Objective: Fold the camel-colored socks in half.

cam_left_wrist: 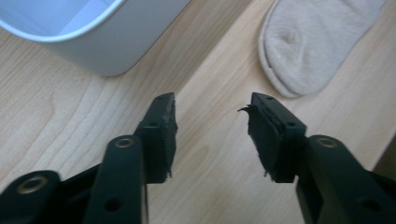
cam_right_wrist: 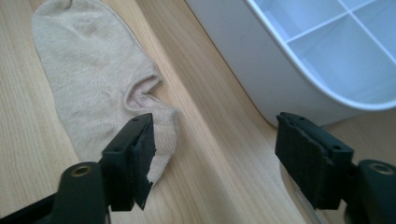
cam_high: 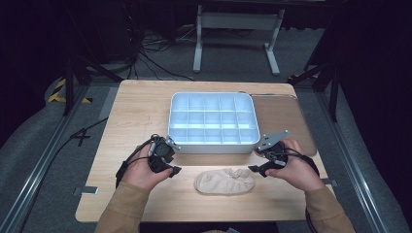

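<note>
Approach step: beige sock flat on surface, at 6 o'clock of the divided tray. Left gripper and right gripper both agape, empty, flanking it. Next likely calls for pinching the sock's ends.

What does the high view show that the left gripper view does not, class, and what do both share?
High view alone: the person's hands, the right gripper, the organiser tray's grid of compartments, and the floor beyond. Left gripper view alone: the left gripper close up, jaws apart over bare wood. Both: the beige sock lying flat, the tray, the wooden table.
</note>
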